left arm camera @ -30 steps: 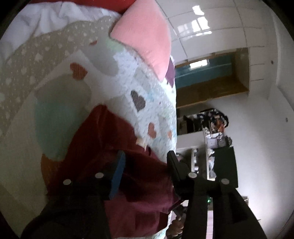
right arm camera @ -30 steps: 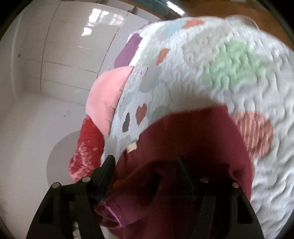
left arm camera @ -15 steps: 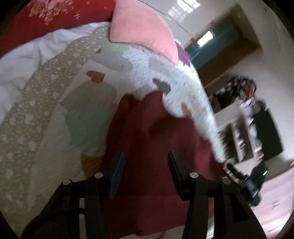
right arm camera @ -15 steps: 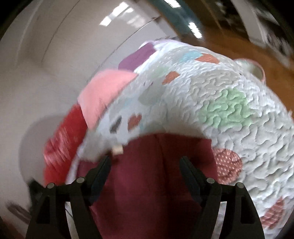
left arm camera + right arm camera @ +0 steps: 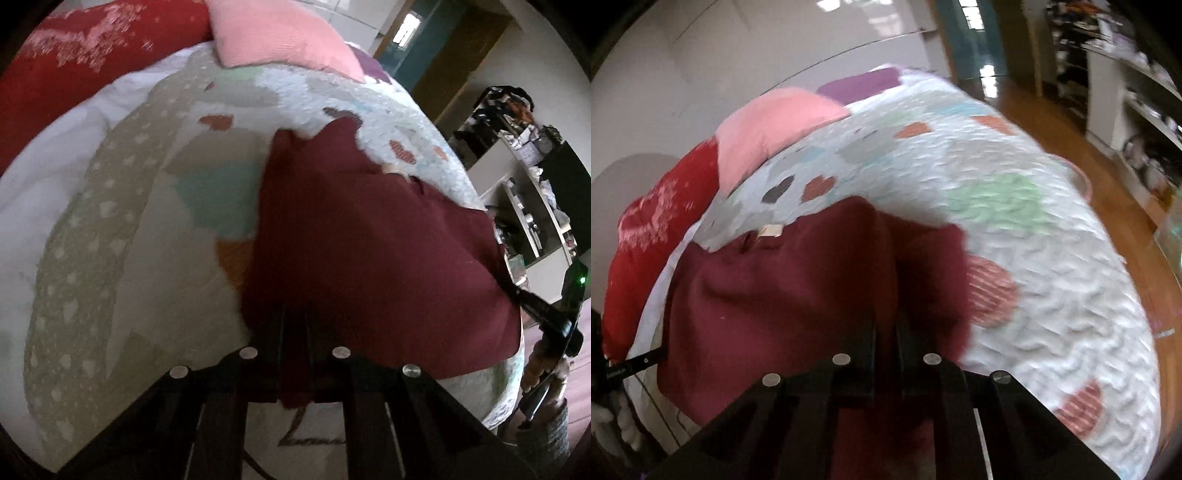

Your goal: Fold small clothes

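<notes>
We see a maroon garment spread flat on a bed's heart-patterned quilt, near the bed's edge; the left hand-held gripper has just clamped its jaws onto the cloth's near hem, fabric pinched between them; the right hand-held gripper has likewise just clenched on the garment at its own near edge; a pink pillow and a red pillow lie at the quilt's far end.

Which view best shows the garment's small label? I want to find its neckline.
The right wrist view: the pale label lies clear on the maroon garment's far edge. The left wrist view shows only a blurred pale speck there.
</notes>
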